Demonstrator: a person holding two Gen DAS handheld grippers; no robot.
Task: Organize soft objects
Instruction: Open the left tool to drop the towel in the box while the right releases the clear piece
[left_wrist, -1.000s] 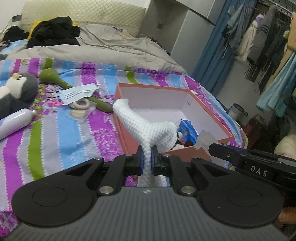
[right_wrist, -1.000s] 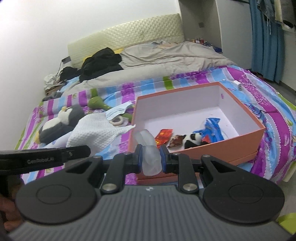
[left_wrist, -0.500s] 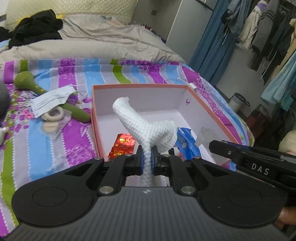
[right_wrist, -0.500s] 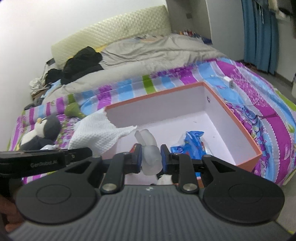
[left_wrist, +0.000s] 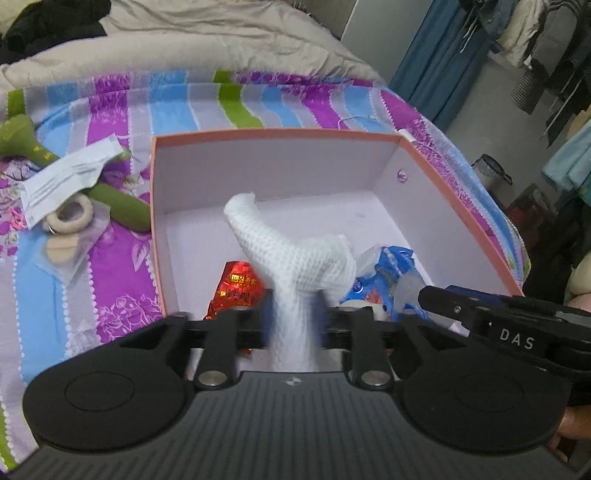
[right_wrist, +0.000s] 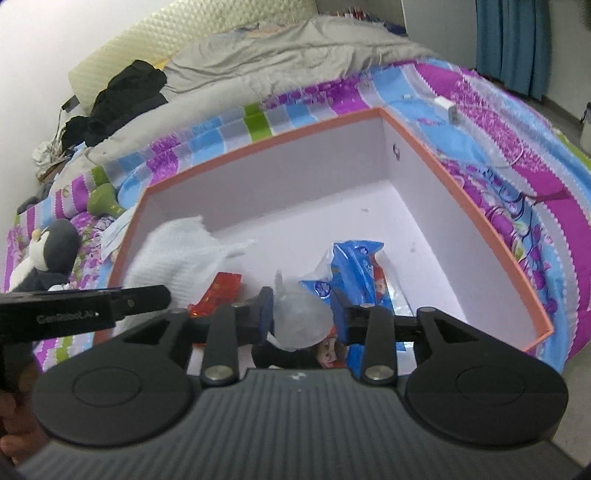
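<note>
The left gripper (left_wrist: 293, 325) has just been opening; the white cloth (left_wrist: 295, 258) hangs between its parted pads, which look clear of it, over the box (left_wrist: 280, 133) at the view's 6 o'clock. The right gripper (right_wrist: 303, 317) has also been widening; a clear pouch (right_wrist: 301, 321) sits between its jaws, and whether the pads press on it cannot be told. In the box lie a red packet (left_wrist: 238, 284) and blue packet (right_wrist: 354, 258). A penguin (right_wrist: 44, 254) rests at 9 o'clock.

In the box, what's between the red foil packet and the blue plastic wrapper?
Left wrist view: the white waffle-knit cloth rises between the red foil packet and the blue plastic wrapper, running down between the left tool's just-opened jaws.
</note>
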